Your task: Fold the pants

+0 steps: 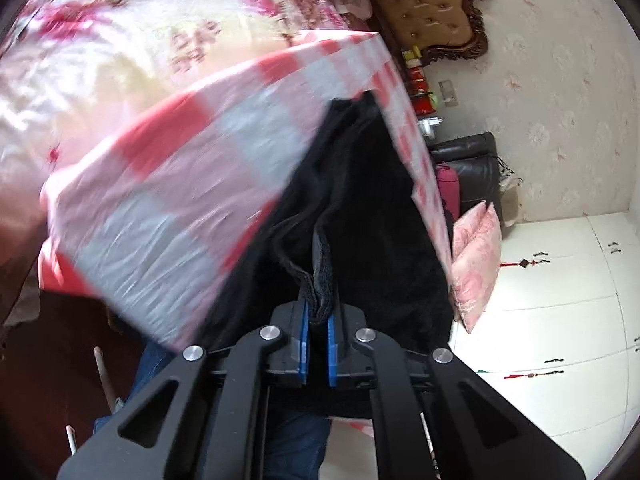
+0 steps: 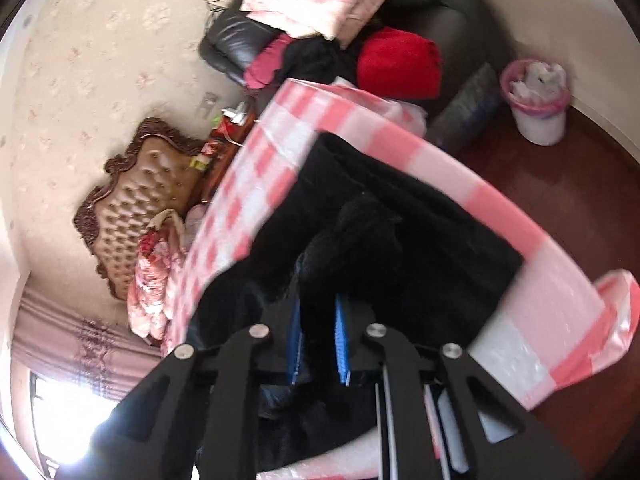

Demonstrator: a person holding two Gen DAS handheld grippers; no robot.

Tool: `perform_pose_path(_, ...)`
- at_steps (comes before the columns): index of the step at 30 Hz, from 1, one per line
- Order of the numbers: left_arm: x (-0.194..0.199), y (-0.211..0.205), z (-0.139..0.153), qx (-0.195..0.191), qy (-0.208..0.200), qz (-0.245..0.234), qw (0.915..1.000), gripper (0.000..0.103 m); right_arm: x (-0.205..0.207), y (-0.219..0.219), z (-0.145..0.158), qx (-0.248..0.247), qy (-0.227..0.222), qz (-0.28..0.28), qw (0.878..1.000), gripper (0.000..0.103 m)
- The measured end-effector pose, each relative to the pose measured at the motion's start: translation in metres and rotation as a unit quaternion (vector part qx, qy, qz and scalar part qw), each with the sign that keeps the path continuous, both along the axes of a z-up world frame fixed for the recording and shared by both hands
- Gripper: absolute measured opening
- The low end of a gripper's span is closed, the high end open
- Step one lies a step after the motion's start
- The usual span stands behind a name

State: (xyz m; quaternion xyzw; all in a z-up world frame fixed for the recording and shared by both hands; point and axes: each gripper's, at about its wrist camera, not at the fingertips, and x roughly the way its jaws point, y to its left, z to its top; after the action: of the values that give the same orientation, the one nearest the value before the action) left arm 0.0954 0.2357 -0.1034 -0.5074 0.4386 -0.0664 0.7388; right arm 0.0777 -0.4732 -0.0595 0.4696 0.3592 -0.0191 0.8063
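Black fleece pants lie on a table covered with a pink and white checked cloth. My left gripper is shut on a bunched edge of the pants, the fabric pinched between its blue pads. In the right wrist view the pants spread over the same checked cloth. My right gripper is shut on a thick fold of the black fabric, which rises in a lump just ahead of the fingers. Both views are motion-blurred.
A bed with a floral quilt and tufted brown headboard stands beside the table. A black leather chair holds pink cushions and red clothes. A pink-lined waste bin stands on the dark wood floor. White cabinets are at the right.
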Motion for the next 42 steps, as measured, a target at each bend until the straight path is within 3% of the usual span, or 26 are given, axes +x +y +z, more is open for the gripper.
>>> perform_pose_path(3, 0.01, -0.003, 0.053, 0.03, -0.047, -0.019, 0.9983, 0.003, 0.009, -0.013, 0.032, 0.014, -0.03, 0.022, 0.999, 0.014)
perform_pose_path(5, -0.008, -0.003, 0.074, 0.048, -0.07, -0.023, 0.9961, 0.003, -0.004, -0.021, 0.043, 0.004, -0.036, 0.027, 0.999, 0.014)
perform_pose_path(7, -0.026, -0.001, 0.057, 0.043, -0.054, -0.026, 0.9973, 0.003, -0.021, -0.025, 0.035, -0.008, -0.022, 0.028, 0.999, 0.014)
perform_pose_path(11, -0.039, 0.0, -0.016, 0.036, 0.028, -0.033, 0.9984, 0.003, -0.038, -0.026, -0.034, -0.014, 0.056, 0.034, 0.998, 0.014)
perform_pose_path(13, -0.041, 0.003, -0.021, 0.039, 0.023, -0.031, 0.9985, 0.003, -0.043, -0.022, -0.039, -0.039, 0.051, 0.042, 0.997, 0.013)
perform_pose_path(16, -0.038, 0.001, -0.005, 0.06, 0.005, -0.039, 0.9974, 0.003, -0.045, -0.014, -0.028, -0.082, 0.049, 0.048, 0.994, 0.014)
perform_pose_path(21, -0.042, -0.002, -0.008, 0.08, 0.014, -0.046, 0.9956, 0.003, -0.044, -0.003, -0.029, -0.139, 0.073, 0.063, 0.986, 0.016)
perform_pose_path(24, -0.046, -0.005, -0.018, 0.077, 0.014, -0.046, 0.9958, 0.005, -0.047, 0.001, -0.028, -0.166, 0.081, 0.068, 0.98, 0.025)
perform_pose_path(26, -0.046, -0.007, -0.015, 0.093, 0.012, -0.054, 0.9941, 0.012, -0.049, 0.007, -0.024, -0.201, 0.098, 0.071, 0.972, 0.048)
perform_pose_path(27, -0.046, -0.008, -0.012, 0.107, 0.011, -0.061, 0.9923, 0.013, -0.051, 0.007, -0.021, -0.228, 0.111, 0.066, 0.965, 0.064)
perform_pose_path(28, -0.048, -0.008, -0.01, 0.114, 0.009, -0.066, 0.9913, 0.016, -0.053, 0.007, -0.018, -0.246, 0.118, 0.064, 0.96, 0.07)
perform_pose_path(30, -0.054, -0.005, -0.002, 0.129, 0.006, -0.068, 0.9893, 0.023, -0.065, 0.0, -0.012, -0.272, 0.137, 0.062, 0.95, 0.071)
perform_pose_path(31, -0.059, -0.001, 0.006, 0.155, 0.002, -0.06, 0.9861, 0.031, -0.075, -0.008, -0.005, -0.279, 0.144, 0.054, 0.948, 0.072)
perform_pose_path(32, -0.065, 0.004, 0.016, 0.195, 0.0, -0.044, 0.9798, 0.051, -0.083, -0.013, 0.0, -0.282, 0.143, 0.047, 0.948, 0.072)
perform_pose_path(33, -0.07, 0.006, 0.026, 0.226, -0.008, -0.028, 0.9737, 0.055, -0.091, -0.021, 0.01, -0.288, 0.138, 0.033, 0.947, 0.073)
perform_pose_path(36, -0.071, -0.002, 0.06, 0.312, -0.076, -0.009, 0.947, 0.061, -0.091, -0.028, 0.041, -0.319, 0.093, 0.024, 0.943, 0.08)
perform_pose_path(37, -0.062, -0.01, 0.068, 0.335, -0.097, -0.012, 0.9372, 0.07, -0.083, -0.026, 0.049, -0.33, 0.082, 0.03, 0.94, 0.08)
perform_pose_path(38, -0.049, -0.021, 0.073, 0.354, -0.108, -0.017, 0.9289, 0.072, -0.068, -0.019, 0.056, -0.34, 0.07, 0.044, 0.937, 0.08)
perform_pose_path(42, 0.016, -0.064, 0.083, 0.39, -0.115, -0.066, 0.9114, 0.07, 0.007, 0.038, 0.065, -0.366, 0.023, 0.125, 0.922, 0.08)
